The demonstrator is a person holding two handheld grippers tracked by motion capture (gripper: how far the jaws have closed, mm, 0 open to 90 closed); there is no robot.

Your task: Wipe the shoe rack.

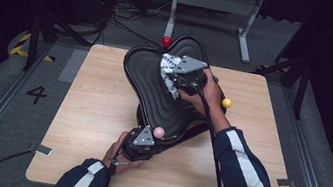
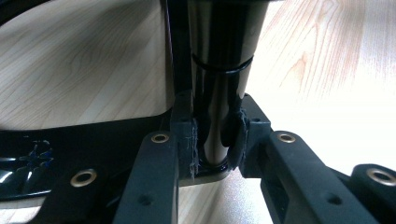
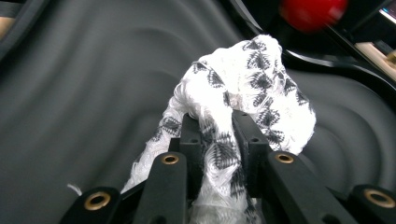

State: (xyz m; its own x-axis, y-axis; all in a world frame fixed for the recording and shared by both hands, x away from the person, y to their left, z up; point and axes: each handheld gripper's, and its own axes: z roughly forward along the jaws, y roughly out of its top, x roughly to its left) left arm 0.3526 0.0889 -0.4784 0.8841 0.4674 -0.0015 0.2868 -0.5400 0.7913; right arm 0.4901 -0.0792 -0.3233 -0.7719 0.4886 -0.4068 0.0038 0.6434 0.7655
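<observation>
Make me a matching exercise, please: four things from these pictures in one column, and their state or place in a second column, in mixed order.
Things:
1. left claw
2. right claw
3. red ball
4. yellow ball

States or places:
A. beside the person's right hand
B. shut on a white cloth with dark print
C. at the far edge of the black ribbed seat
D. shut on a shiny dark post

Pairs: 1-D, 2-B, 3-C, 4-A
</observation>
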